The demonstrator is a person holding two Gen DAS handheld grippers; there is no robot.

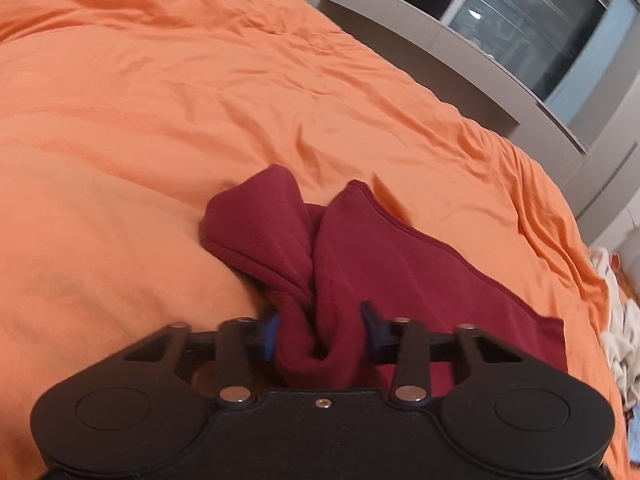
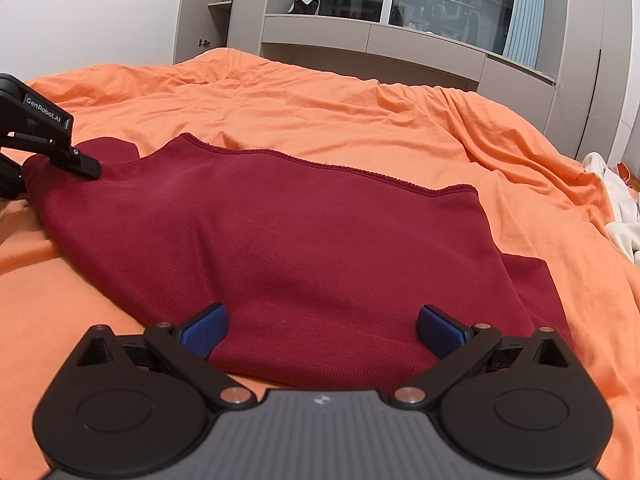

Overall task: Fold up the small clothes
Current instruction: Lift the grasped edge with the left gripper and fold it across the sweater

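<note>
Left gripper [image 1: 320,330] pinching a bunched edge of the dark red ribbed-knit garment [image 2: 280,248] on the wrinkled orange bedsheet [image 1: 160,100].

Garment lies mostly flat on the sheet, scalloped hem toward the grey cabinets [image 2: 400,44]; its left end is gathered into a twisted wad between the left gripper's blue pads. Right gripper [image 2: 322,332] spread wide at the garment's near edge, blue pads [image 2: 204,334] apart with cloth between them, not squeezing it. Pale crumpled cloth [image 2: 616,208] at the bed's right edge.
</note>
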